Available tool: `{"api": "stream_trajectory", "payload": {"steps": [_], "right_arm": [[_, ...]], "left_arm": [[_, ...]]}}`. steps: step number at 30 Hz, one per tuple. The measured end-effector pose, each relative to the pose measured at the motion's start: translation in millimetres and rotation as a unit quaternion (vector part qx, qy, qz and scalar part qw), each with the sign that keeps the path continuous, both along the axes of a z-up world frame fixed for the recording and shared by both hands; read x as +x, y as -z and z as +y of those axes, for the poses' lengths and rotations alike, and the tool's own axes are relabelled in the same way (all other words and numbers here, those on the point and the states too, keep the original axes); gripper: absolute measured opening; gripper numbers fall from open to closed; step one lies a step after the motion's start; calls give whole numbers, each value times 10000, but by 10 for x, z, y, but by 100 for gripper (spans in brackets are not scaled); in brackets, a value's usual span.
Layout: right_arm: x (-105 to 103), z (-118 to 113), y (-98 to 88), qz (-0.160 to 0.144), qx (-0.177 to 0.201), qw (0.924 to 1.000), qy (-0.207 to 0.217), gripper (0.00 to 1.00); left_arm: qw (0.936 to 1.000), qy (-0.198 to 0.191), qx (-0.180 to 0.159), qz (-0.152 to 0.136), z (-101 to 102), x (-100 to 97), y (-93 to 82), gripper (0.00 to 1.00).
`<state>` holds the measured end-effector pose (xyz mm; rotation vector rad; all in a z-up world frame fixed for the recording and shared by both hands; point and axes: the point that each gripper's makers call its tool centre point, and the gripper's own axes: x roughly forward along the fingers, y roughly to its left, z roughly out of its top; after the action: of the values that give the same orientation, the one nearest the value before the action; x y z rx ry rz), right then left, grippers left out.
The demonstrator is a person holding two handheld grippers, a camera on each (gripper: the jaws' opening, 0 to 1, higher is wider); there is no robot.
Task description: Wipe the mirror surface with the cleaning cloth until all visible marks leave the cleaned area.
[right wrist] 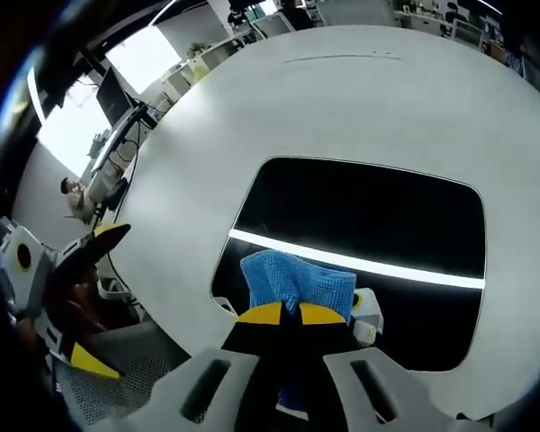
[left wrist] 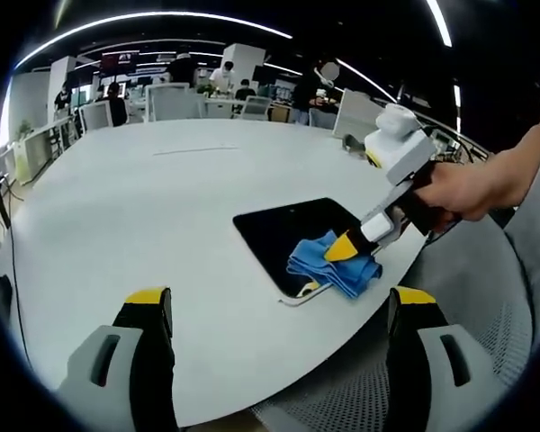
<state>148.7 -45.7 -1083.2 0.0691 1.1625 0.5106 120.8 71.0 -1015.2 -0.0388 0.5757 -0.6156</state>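
On one mirror [right wrist: 369, 216], one cloth [right wrist: 297, 281].

In the left gripper view, the left claw [left wrist: 279, 310] hangs open over the near edge of a white round tabletop [left wrist: 144, 198], its two yellow-tipped jaws well apart and holding nothing. Further along the rim lies a dark rectangular mirror [left wrist: 283, 232]. A bunched blue cleaning cloth [left wrist: 328, 265] rests on the mirror's near corner. The right claw [left wrist: 346, 247], held by a hand [left wrist: 459, 191], presses onto the cloth.
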Motion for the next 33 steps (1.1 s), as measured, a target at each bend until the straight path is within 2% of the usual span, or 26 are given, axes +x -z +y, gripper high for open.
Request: {"api": "stream_trajectory", "payload": {"steps": [14, 20, 22, 24, 26, 33], "right_arm": [[-85, 11, -1, 76, 32, 9999, -97, 0], [-83, 12, 2, 93, 48, 9999, -103, 0], [-85, 13, 2, 87, 55, 9999, -104, 0], [-87, 13, 0, 65, 48, 9999, -126, 0], [-86, 12, -1, 71, 40, 9999, -138, 0], [-89, -38, -1, 77, -64, 9996, -282, 0]], "left_arm": [[10000, 21, 48, -10, -49, -4, 32, 99], [9998, -27, 165, -48, -61, -2, 33, 98], [9992, 111, 335, -170, -75, -3, 22, 97], [9993, 93, 254, -259, -101, 11, -26, 98], [9996, 85, 174, -205, -121, 4, -27, 98], [9996, 45, 235, -151, -110, 1, 29, 98]]}}
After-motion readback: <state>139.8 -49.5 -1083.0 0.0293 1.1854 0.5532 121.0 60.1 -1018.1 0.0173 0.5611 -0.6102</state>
